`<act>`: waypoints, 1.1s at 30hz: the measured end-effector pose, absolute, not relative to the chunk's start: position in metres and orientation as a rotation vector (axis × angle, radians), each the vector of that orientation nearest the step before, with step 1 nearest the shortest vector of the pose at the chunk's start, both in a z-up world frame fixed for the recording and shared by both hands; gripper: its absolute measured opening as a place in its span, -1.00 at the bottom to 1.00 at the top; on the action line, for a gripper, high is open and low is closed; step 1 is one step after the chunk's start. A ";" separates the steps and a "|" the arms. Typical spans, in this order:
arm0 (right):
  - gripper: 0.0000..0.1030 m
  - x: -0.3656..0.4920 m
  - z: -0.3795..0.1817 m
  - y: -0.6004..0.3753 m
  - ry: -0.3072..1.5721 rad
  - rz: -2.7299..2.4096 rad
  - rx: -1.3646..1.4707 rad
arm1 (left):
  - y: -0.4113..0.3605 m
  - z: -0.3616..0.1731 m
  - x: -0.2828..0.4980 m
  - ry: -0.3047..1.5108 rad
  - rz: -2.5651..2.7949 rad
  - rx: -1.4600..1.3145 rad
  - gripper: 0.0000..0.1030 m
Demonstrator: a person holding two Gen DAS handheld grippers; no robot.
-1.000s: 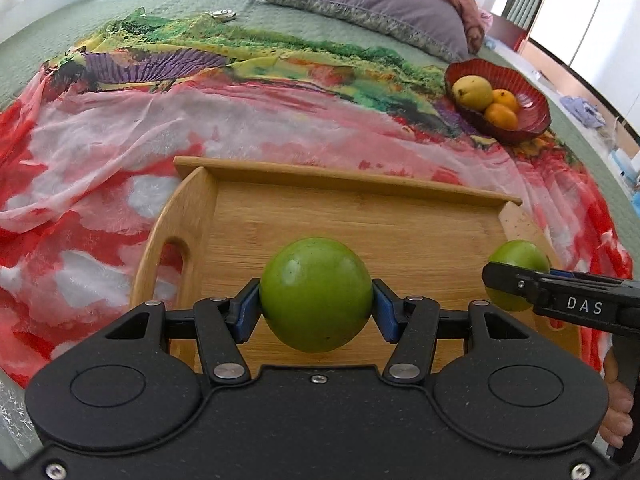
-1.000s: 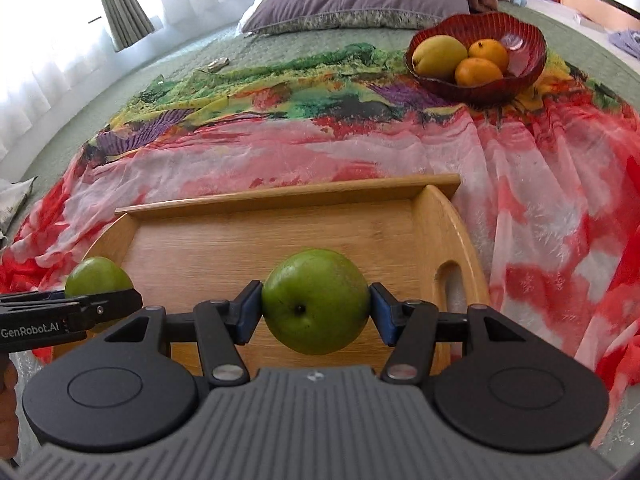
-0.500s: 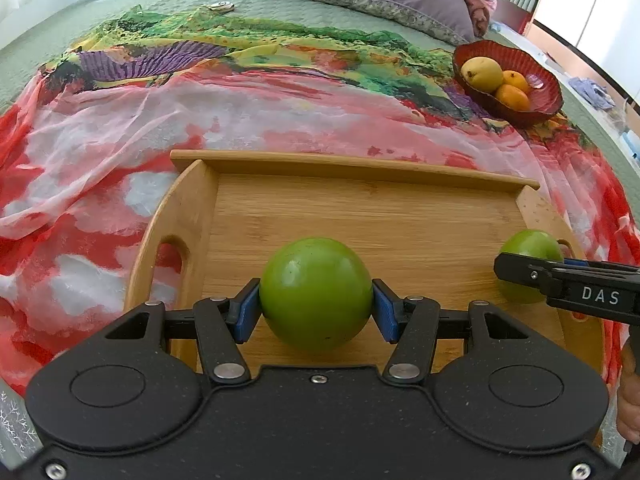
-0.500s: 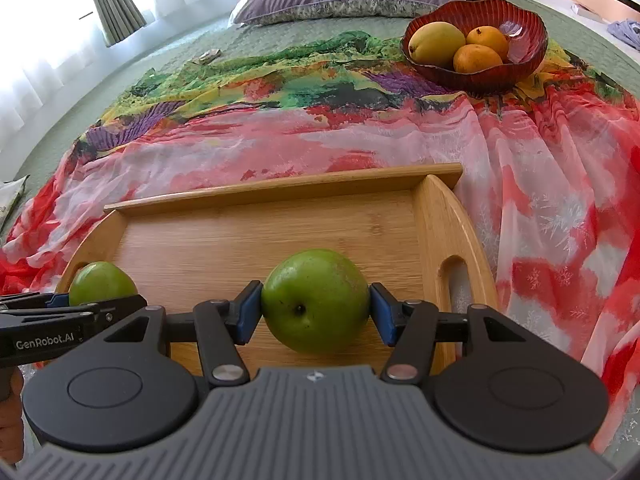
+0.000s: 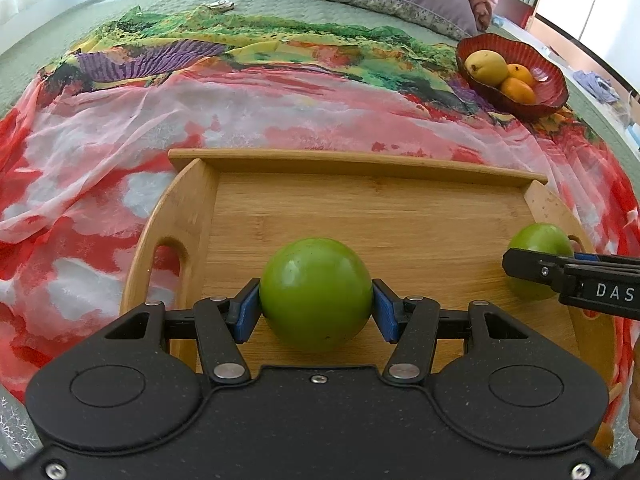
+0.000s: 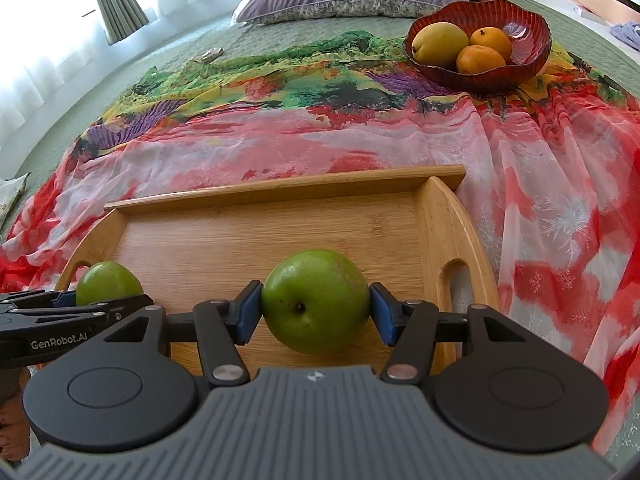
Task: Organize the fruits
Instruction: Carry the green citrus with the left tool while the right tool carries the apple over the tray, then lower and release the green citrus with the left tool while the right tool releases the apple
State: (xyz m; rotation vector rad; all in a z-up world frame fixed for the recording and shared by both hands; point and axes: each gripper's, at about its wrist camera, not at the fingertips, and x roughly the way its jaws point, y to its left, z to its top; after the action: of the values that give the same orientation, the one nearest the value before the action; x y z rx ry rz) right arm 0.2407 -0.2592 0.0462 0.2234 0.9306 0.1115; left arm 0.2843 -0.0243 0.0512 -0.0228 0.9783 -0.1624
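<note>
Left gripper (image 5: 316, 306): blue pads are pressed against both sides of a smooth green apple (image 5: 316, 294), which is clamped over the wooden tray (image 5: 360, 208) near its front edge. Whether the fruit touches the tray floor cannot be told.

Right gripper (image 6: 316, 308): pads are clamped on a second green apple (image 6: 316, 300), its calyx end turned toward the camera, over the same tray, by the handle cutout at 3 o'clock.

A red bowl (image 6: 528, 28) is seen at 1 o'clock on the patterned scarf (image 6: 320, 136), well apart from the tray. In it lie a yellow mango (image 6: 438, 42) and two oranges (image 6: 480, 60), touching.
</note>
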 end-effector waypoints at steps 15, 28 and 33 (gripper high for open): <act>0.18 0.250 0.045 -0.265 0.942 0.110 0.275 | -0.023 0.051 0.291 0.962 -0.178 -0.021 0.07; 0.19 0.255 0.042 -0.270 0.932 0.094 0.328 | -0.025 0.050 0.302 0.958 -0.166 -0.038 0.07; 0.20 0.258 0.041 -0.270 0.923 0.076 0.348 | -0.024 0.050 0.306 0.959 -0.155 -0.046 0.07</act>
State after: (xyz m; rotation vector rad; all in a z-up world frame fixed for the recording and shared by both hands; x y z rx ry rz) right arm 0.2575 -0.2704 0.0406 0.3476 0.9230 0.0765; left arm 0.3064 -0.0243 0.0495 -0.0460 0.9590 -0.1553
